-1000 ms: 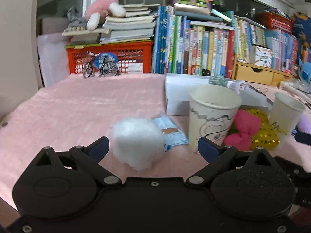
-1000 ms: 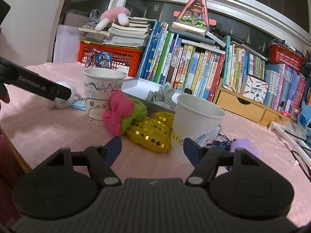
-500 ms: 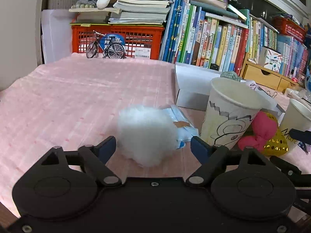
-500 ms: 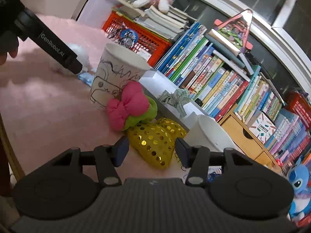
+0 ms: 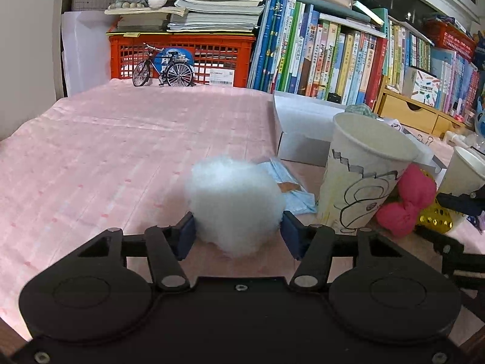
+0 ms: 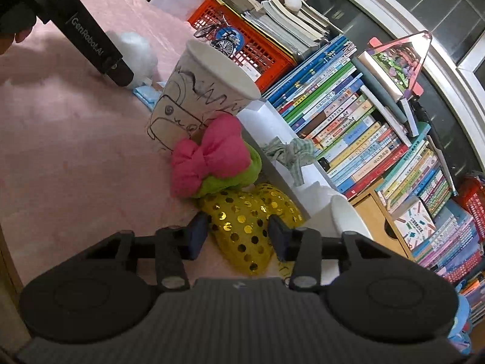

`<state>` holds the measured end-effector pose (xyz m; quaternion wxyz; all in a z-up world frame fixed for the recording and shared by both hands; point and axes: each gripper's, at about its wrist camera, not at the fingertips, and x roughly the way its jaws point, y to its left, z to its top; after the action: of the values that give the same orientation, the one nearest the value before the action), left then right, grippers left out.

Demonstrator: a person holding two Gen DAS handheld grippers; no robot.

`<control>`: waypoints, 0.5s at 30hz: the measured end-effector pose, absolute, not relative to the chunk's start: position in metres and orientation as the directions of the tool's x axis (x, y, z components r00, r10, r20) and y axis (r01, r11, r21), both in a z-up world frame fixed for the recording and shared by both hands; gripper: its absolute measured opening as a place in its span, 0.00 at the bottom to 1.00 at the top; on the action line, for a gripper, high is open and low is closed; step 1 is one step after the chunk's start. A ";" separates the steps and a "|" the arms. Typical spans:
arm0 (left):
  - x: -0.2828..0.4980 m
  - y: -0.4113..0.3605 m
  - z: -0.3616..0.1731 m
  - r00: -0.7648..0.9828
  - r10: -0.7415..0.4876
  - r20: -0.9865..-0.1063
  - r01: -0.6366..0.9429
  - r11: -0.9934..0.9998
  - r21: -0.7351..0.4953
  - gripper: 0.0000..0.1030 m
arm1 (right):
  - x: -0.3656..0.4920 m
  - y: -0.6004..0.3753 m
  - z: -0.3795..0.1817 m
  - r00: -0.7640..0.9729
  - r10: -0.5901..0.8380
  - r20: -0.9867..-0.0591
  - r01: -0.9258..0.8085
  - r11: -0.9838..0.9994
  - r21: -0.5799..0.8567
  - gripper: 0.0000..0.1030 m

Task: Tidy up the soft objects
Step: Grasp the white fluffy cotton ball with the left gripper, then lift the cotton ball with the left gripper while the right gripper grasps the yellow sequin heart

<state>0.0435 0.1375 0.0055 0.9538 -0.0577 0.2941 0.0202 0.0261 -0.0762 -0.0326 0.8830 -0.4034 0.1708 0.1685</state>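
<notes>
Two tools work the pink-covered counter (image 5: 121,139). The left tool (image 5: 238,235) has its blue pads touching both sides of the white cotton ball (image 5: 235,201), gripping it, with the doodled paper cup (image 5: 363,176) at three o'clock of it. The right tool (image 6: 238,236) straddles the yellow sequined pouch (image 6: 248,227), pads at its sides; the pink bow (image 6: 209,156) lies at eleven o'clock.
</notes>
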 end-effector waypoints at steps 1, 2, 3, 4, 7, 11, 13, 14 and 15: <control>0.042 0.137 0.006 0.826 0.007 -0.563 -0.071 0.993 -0.092 0.54 | 0.025 -0.077 -0.032 0.886 0.169 -0.432 -0.436 0.622 -0.651 0.36; 0.041 0.136 0.007 0.826 0.009 -0.564 -0.070 0.994 -0.087 0.54 | 0.024 -0.076 -0.032 0.887 0.172 -0.428 -0.434 0.627 -0.647 0.34; 0.039 0.136 0.007 0.826 0.010 -0.564 -0.067 0.994 -0.081 0.54 | 0.022 -0.077 -0.031 0.888 0.178 -0.425 -0.434 0.630 -0.644 0.32; 0.038 0.135 0.008 0.825 0.010 -0.564 -0.064 0.995 -0.076 0.54 | 0.020 -0.077 -0.031 0.886 0.187 -0.423 -0.438 0.633 -0.638 0.31; 0.033 0.134 0.011 0.823 0.004 -0.568 -0.054 0.996 -0.070 0.53 | 0.016 -0.079 -0.025 0.875 0.218 -0.432 -0.460 0.654 -0.601 0.30; 0.023 0.129 0.015 0.820 -0.012 -0.573 -0.033 0.997 -0.068 0.53 | 0.006 -0.080 -0.019 0.869 0.245 -0.429 -0.476 0.652 -0.591 0.30; 0.017 0.127 0.017 0.818 -0.024 -0.574 -0.022 0.997 -0.072 0.53 | 0.000 -0.081 -0.018 0.866 0.259 -0.428 -0.484 0.654 -0.582 0.30; 0.013 0.125 0.018 0.817 -0.029 -0.575 -0.017 0.997 -0.074 0.53 | -0.004 -0.081 -0.017 0.864 0.264 -0.429 -0.488 0.654 -0.578 0.30; 0.010 0.124 0.019 0.816 -0.035 -0.577 -0.011 0.997 -0.076 0.53 | -0.007 -0.082 -0.017 0.862 0.269 -0.430 -0.491 0.655 -0.574 0.30</control>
<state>0.0099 0.1240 0.0187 0.9522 -0.0381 0.3030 -0.0061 -0.0073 -0.0820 -0.0171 0.8963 -0.3572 0.1552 0.2121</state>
